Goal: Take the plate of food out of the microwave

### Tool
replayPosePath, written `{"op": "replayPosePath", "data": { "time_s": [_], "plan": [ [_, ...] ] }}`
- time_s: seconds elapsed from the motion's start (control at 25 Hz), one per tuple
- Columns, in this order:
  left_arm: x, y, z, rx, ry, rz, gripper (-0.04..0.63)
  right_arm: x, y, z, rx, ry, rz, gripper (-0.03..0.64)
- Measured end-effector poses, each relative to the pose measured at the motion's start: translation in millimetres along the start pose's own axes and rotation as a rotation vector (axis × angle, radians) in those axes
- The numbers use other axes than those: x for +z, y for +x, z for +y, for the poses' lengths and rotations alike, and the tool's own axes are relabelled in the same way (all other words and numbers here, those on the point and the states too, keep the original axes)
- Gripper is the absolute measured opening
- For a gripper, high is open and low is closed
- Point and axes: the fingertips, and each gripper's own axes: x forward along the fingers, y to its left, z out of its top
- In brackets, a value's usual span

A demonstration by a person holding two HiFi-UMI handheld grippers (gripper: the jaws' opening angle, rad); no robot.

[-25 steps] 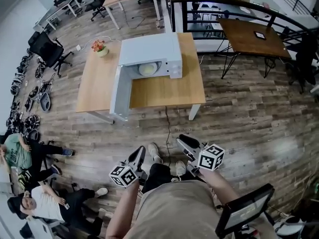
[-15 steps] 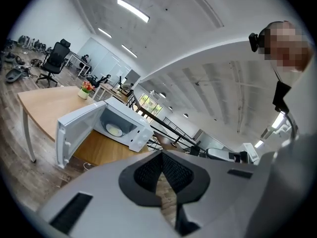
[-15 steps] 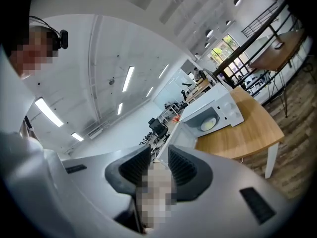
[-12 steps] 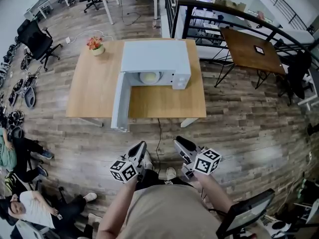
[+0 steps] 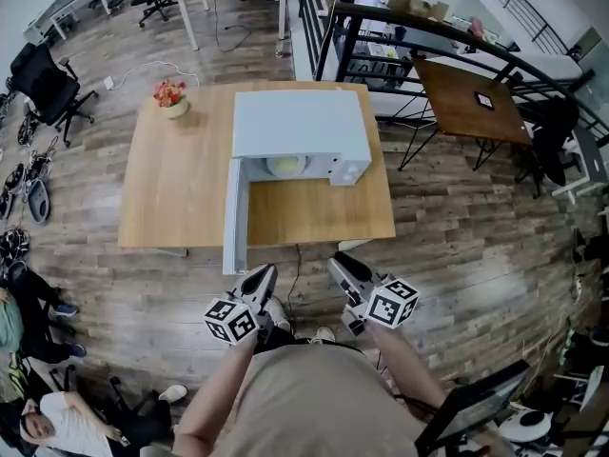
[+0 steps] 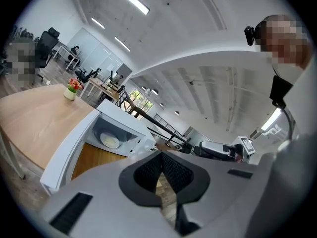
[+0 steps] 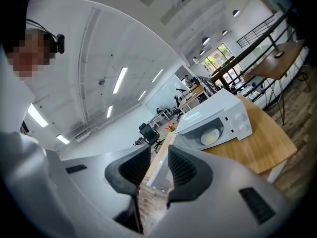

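I'm holding the left gripper (image 5: 264,274), jaws pressed together, and the right gripper (image 5: 343,265), jaws slightly apart, both empty and well short of the plate of food (image 5: 285,166), which is sitting inside the open microwave (image 5: 300,122). The table (image 5: 171,188) is drawing nearer than a second ago.

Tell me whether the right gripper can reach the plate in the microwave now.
Probably not yet: the right gripper hangs short of the table. But the door stands open, nothing blocks the plate.

The microwave (image 5: 300,122) sits on the table (image 5: 176,188), door (image 5: 233,219) swung open, plate (image 5: 285,167) inside. Your left gripper (image 5: 263,278) and right gripper (image 5: 341,268) hang side by side short of it
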Motion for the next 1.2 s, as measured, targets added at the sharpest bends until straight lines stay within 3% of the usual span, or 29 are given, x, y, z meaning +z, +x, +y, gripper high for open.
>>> {"op": "replayPosePath", "data": {
  "time_s": [0.32, 0.72, 1.04, 1.2],
  "plan": [
    [38.6, 6.7, 25.9, -0.073, -0.009, -0.001, 0.002, 9.6, 37.6, -8.4, -0.073, 0.038, -0.035, 0.098],
    [62.3, 17.9, 48.7, -0.087, 0.0, -0.015, 0.002, 17.4, 73.2, -27.3, -0.106, 0.05, -0.045, 0.098],
    [76.7, 44.2, 64.2, -0.02, -0.011, -0.029, 0.002, 41.7, 109.2, -61.3, -0.099, 0.028, 0.005, 0.098],
    [83.4, 66.9, 74.2, 0.049, 0.022, -0.028, 0.002, 52.7, 130.1, -90.9, -0.095, -0.009, 0.07, 0.098]
  ]
}}
